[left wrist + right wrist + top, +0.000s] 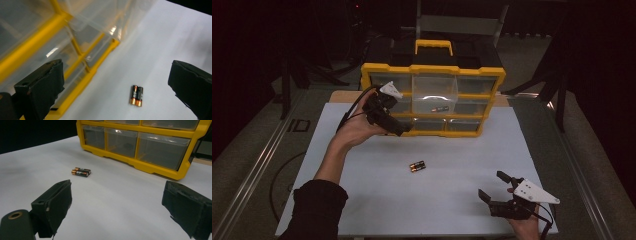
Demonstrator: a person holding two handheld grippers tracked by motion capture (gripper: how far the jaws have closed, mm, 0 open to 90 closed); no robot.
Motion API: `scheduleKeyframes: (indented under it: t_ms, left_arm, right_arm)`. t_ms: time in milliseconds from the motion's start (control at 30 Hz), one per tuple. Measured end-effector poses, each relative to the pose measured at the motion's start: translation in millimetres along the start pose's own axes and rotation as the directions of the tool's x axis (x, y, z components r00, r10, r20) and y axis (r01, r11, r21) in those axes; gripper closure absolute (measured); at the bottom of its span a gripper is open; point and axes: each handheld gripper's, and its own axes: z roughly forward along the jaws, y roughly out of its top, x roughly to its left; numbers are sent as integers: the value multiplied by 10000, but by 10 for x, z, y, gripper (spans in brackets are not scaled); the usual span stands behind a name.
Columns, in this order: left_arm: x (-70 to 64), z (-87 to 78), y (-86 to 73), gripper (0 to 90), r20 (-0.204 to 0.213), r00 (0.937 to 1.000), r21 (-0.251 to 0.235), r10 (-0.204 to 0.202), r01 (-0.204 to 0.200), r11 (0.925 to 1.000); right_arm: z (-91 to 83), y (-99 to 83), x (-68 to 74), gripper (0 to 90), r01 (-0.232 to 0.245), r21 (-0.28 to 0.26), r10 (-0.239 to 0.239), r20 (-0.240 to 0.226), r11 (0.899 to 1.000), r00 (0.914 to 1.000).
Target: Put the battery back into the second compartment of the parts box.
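A drawer cabinet (433, 100) stands at the far edge of a table (362, 200). Its upper middle drawer (434, 95) is pulled out, with one battery (439, 108) inside. Two batteries (417, 166) lie side by side, touching, near the table's middle, in front of the cabinet.

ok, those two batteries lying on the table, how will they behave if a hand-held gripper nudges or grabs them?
The batteries are rigid cylinders lying side by side on the smooth white table, so a nudge would probably roll them apart. Their glossy casings look slippery; a jaw grip across the round sides may squirt one out. Likely dense for their size.
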Motion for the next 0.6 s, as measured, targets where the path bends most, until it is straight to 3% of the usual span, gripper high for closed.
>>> scheduleKeyframes:
  t_ms: [233, 433, 600]
  left_arm:
    - [-56, 183, -173, 14, 144, 9999, 28, 19, -19, 10000]
    - [-124, 380, -363, 17, 76, 9999, -240, -92, 93, 9997]
    - [-158, 609, -535, 29, 50, 9999, 144, -132, 132, 9998]
  right_arm:
    - [2, 1, 8, 87, 32, 16, -32, 37, 10000, 10000]
    - [4, 0, 8, 88, 55, 23, -55, 3, 10000, 10000]
    - [8, -1, 7, 88, 42, 22, -42, 31, 10000, 10000]
